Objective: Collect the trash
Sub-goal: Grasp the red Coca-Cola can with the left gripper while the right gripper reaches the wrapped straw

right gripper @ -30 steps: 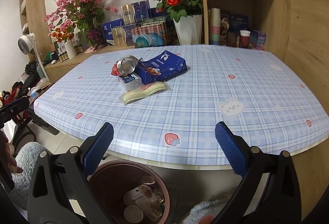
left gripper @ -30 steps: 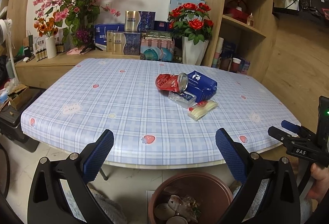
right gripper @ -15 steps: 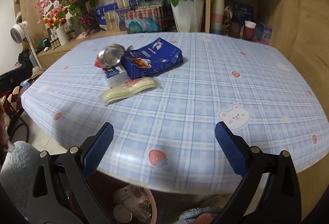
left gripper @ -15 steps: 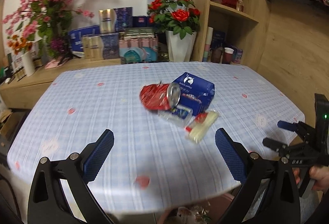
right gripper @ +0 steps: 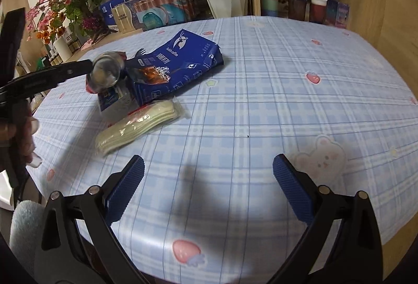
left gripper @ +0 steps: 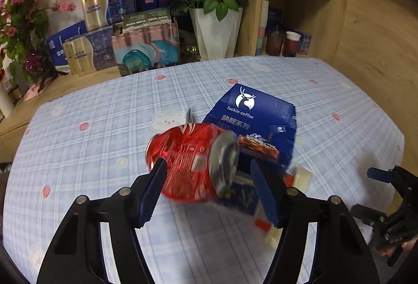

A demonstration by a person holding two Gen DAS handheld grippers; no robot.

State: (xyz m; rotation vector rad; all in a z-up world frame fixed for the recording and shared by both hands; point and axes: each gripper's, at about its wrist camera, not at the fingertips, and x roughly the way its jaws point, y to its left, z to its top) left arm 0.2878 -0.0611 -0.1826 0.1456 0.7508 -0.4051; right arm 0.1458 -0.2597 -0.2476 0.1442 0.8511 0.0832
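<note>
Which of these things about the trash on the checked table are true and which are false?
1. The crushed red soda can lies on its side between the left gripper fingers. True; the jaws are closing.
2. The dark blue coffee bag stands upright. False; it lies flat.
3. The right gripper holds the clear packet of pale sheets. False; it is open and holds nothing.
4. Red roses in a white vase stand behind the blue plaid tablecloth. True.
</note>
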